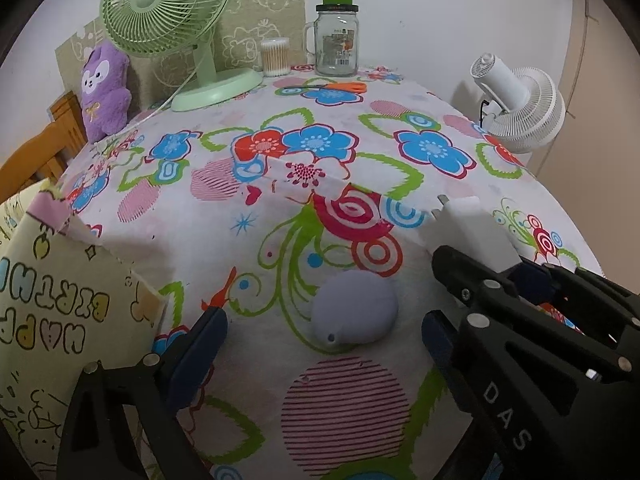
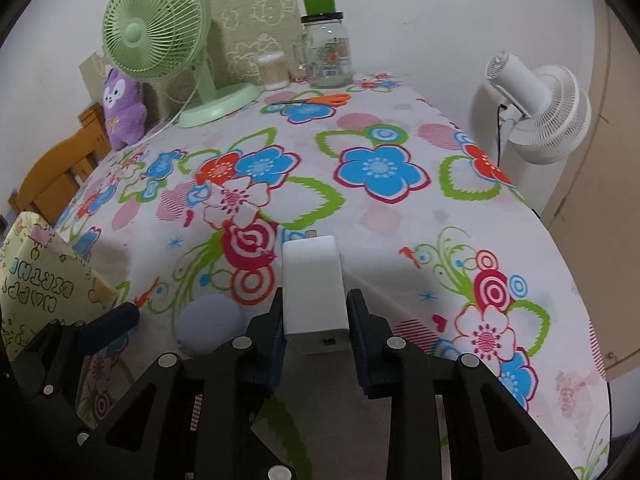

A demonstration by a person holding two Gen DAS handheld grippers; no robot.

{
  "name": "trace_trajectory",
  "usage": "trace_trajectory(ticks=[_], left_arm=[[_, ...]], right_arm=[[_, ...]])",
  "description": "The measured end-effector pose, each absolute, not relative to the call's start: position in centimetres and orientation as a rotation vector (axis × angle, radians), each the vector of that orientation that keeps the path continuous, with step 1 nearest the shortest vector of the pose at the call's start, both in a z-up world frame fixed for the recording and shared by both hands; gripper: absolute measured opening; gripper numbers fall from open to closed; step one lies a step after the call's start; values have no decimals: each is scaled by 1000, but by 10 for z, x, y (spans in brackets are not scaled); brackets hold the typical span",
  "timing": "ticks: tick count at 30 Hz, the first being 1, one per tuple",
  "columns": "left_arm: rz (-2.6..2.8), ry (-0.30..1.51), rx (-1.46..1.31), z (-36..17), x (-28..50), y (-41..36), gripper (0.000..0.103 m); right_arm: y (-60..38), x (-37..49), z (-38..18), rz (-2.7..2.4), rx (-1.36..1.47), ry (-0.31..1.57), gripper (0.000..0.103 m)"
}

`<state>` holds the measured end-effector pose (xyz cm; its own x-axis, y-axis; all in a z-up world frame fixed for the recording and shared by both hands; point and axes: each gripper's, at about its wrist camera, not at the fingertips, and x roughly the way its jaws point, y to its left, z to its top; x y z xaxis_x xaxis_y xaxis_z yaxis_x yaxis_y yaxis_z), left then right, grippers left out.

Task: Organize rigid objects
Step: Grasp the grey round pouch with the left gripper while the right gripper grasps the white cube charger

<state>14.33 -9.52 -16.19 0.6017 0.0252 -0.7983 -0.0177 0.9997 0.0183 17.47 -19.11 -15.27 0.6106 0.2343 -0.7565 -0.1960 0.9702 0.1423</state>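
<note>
**Right fingers clamped on the charger, left fingers wide over the puff**

The right gripper (image 2: 316, 316) has its fingers (image 2: 267, 332) pressed against both sides of a white charger (image 2: 314, 292), plug prongs pointing away from the fingers and its port end facing back toward the camera. The charger is tilted up off the flowered tabletop (image 2: 380, 216).

Just left of it, the left gripper (image 1: 324, 320) stands spread wide and grips nothing; one blue-padded finger (image 1: 200, 340) sits at the left, the other at the right. Between them, lying on the cloth, is a round grey puff (image 1: 354, 308), untouched by either finger. The right gripper with the charger (image 1: 472, 224) crosses just beyond the left gripper's right finger.

Left of the left fingers stands a yellow printed box (image 1: 52, 312). Far ahead of both, at the back edge, are orange scissors (image 1: 336, 88), a glass jar (image 1: 336, 44) with a green cup on top, a tub of cotton swabs (image 1: 275, 58), a green fan (image 1: 168, 8) and a purple plush (image 1: 104, 92). A white fan (image 1: 520, 108) stands off the right edge.
</note>
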Motion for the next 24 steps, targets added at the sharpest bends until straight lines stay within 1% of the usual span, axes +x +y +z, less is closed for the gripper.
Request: trace_trajectory(ticks=[2,4,5,7,8,9,10,18,19,24], left_arm=[[28,918,10,-161,145,-97,93],[15,908,6,-159,145,-100,79],[4,905,2,-159,145,-101,75],[-23,902,-4,-157,143,-104,60],[-27,902,-1,-157,143,-106,57],[-29,900,5,-156,141,-107,45],[-28,901,8,-155,141,-108,44],[-3,898,9,-154,132,-105,43],[-3,894,7,-152,130,-104,43],[0,871,20,-145,120,-102,43]], right_arm=[[-194,175,-152,240,55,881,31],[-198,176,-151,230,65,881,32],[-200,176,-151,220,67,882,32],[-202,176,-151,203,69,885,32],[-204,175,-151,198,71,885,32],[-205,174,-151,193,74,886,32],[-206,174,-151,189,77,887,32],[-206,162,-147,180,79,879,32],[-206,159,-145,181,80,874,30],[-204,149,-138,182,85,855,30]])
